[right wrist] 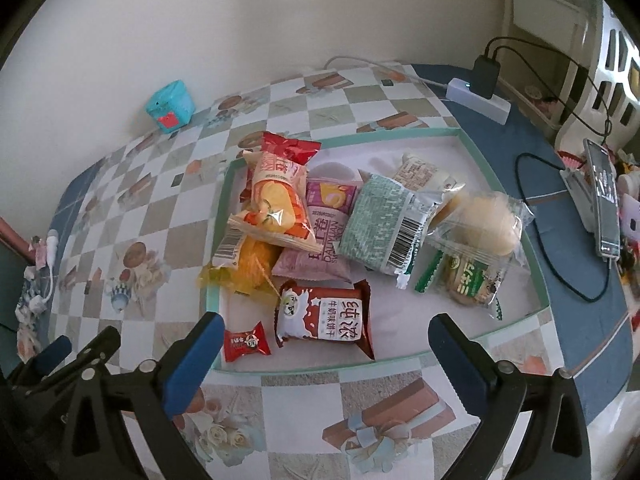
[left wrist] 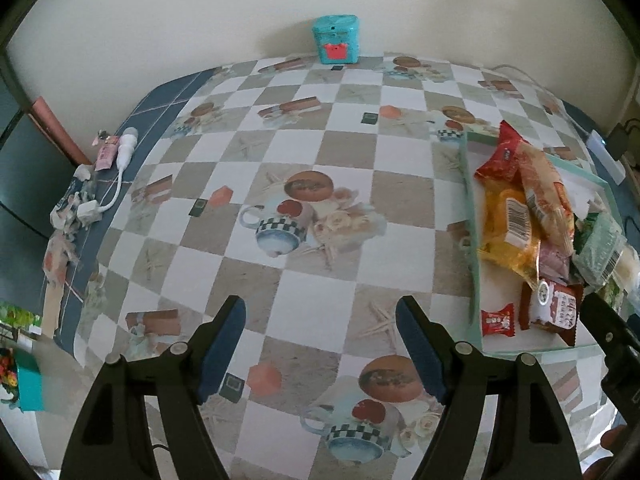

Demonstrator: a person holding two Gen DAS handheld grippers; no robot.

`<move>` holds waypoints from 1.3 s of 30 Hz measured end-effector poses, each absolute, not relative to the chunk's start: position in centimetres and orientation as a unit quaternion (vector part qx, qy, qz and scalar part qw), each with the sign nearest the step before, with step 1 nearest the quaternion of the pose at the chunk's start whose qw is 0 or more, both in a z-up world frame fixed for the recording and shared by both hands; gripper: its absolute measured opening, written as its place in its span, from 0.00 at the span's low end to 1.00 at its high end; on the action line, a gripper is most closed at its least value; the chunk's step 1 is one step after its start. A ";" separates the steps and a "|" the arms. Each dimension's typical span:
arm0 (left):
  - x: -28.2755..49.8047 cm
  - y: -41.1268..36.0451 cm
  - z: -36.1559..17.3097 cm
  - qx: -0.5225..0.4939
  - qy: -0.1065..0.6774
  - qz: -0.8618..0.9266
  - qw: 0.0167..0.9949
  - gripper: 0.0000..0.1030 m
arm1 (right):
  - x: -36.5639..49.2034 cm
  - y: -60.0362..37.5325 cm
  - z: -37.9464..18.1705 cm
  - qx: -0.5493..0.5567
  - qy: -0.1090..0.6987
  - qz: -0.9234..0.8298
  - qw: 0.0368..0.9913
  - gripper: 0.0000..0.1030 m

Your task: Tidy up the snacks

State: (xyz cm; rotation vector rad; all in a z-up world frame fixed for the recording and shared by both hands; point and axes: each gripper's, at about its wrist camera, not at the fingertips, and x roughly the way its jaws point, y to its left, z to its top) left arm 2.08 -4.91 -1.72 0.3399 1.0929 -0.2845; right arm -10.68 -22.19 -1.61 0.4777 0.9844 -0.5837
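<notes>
- Snacks (right wrist: 320, 232) sit heaped in the tray (right wrist: 400, 133) on the worktop (left wrist: 280, 140).
- Right gripper (right wrist: 326, 344) hovers over the tray's near edge, jaws wide, empty.
- Left gripper (left wrist: 320, 336) is beside the tray, jaws open, nothing between them.
- Probably between picks; next, close on one packet.

A teal box (left wrist: 335, 38) stands at the wall on the checked worktop (left wrist: 304, 280). A white power strip (right wrist: 478, 98) carries a black charger (right wrist: 486, 72); a phone (right wrist: 604, 196) leans nearby.
</notes>
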 end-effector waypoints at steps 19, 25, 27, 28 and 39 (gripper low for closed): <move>3.1 -4.3 -2.6 0.154 0.535 -0.123 0.822 0.81 | -10.1 -22.1 -2.1 0.209 0.472 -0.279 0.810 1.00; 3.1 -4.3 -2.5 0.153 0.534 -0.123 0.823 0.81 | -10.0 -21.9 -2.1 0.206 0.474 -0.278 0.810 1.00; 3.1 -4.3 -2.5 0.152 0.534 -0.122 0.823 0.81 | -10.0 -21.9 -2.1 0.205 0.475 -0.278 0.809 1.00; 3.1 -4.3 -2.4 0.151 0.533 -0.122 0.823 0.81 | -10.0 -21.9 -2.2 0.205 0.475 -0.279 0.809 1.00; 3.1 -4.2 -2.3 0.147 0.534 -0.121 0.824 0.81 | -9.9 -21.8 -2.2 0.203 0.477 -0.278 0.808 1.00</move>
